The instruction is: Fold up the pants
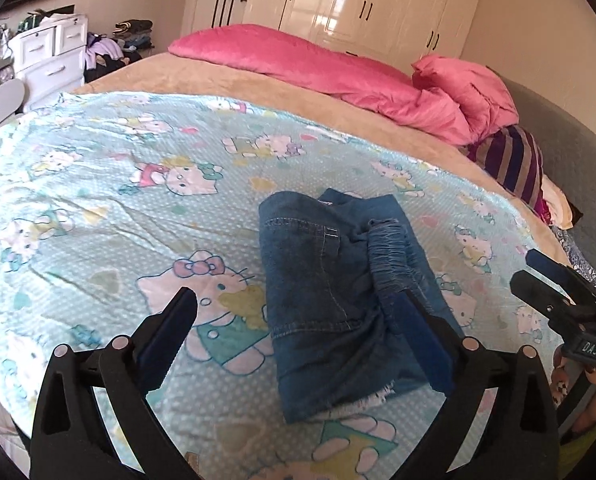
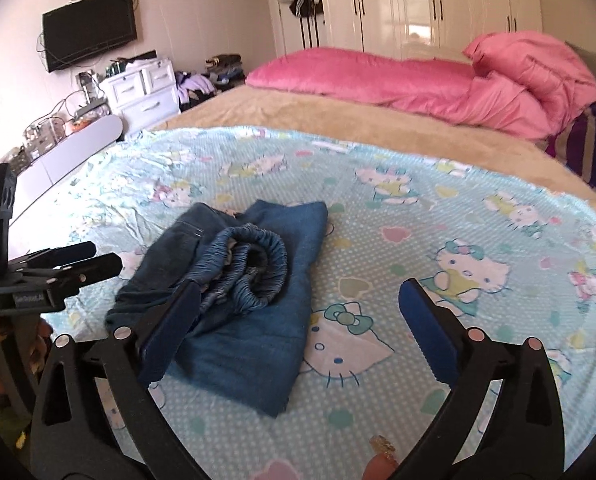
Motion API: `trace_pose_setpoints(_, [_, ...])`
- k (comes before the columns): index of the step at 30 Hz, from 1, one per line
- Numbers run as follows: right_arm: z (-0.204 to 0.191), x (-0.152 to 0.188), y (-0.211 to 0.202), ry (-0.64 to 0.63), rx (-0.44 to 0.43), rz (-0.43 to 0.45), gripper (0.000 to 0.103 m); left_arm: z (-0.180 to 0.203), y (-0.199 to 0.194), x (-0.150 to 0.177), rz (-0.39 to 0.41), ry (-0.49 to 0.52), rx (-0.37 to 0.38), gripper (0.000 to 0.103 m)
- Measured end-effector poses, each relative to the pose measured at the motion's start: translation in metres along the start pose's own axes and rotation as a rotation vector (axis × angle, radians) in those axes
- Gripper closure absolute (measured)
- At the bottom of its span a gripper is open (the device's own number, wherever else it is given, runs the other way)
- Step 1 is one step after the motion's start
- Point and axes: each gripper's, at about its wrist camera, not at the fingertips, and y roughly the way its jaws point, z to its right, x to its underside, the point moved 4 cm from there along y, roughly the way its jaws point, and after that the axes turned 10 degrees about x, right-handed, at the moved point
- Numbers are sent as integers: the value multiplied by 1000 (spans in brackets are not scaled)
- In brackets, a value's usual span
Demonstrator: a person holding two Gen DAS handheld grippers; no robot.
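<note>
Left wrist view: the left gripper fills the bottom of the frame, its jaws spread wide with nothing gripped. A folded bundle of denim pants lies at lower centre on a pale blue cartoon-cat sheet spread over the bed. The right-hand finger overlaps the pants' gathered waistband in the picture. A pink duvet lies across the upper right. The right gripper enters at the right edge.

Right wrist view: the right gripper sits at the bottom, jaws wide and empty. The pants lie left of centre, elastic waistband bunched on top. The left gripper shows at the left edge.
</note>
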Motion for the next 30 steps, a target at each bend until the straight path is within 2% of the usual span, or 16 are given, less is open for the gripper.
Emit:
trace_pose_setpoints(7, [-7,6,-43,-57,78,85,9,3,-36,14,27,4,-30,5])
trace_pose_setpoints(12, [-10,17,-61,-93,106,92,9,4,-52,37,5,20,-42,4])
trace_pose_setpoints(23, [-9,54,-71,-82,99,11,9,12,-69,71,-39,49,-55,4])
trace_pose_setpoints(27, [-12,71,-65,-71,87,-32,9,16,-63,86,-83,46,-37,4])
trace_pose_setpoints(30, [-19,84,-56,-71,86,-69,9,14,-55,94,-115,42,-51,4])
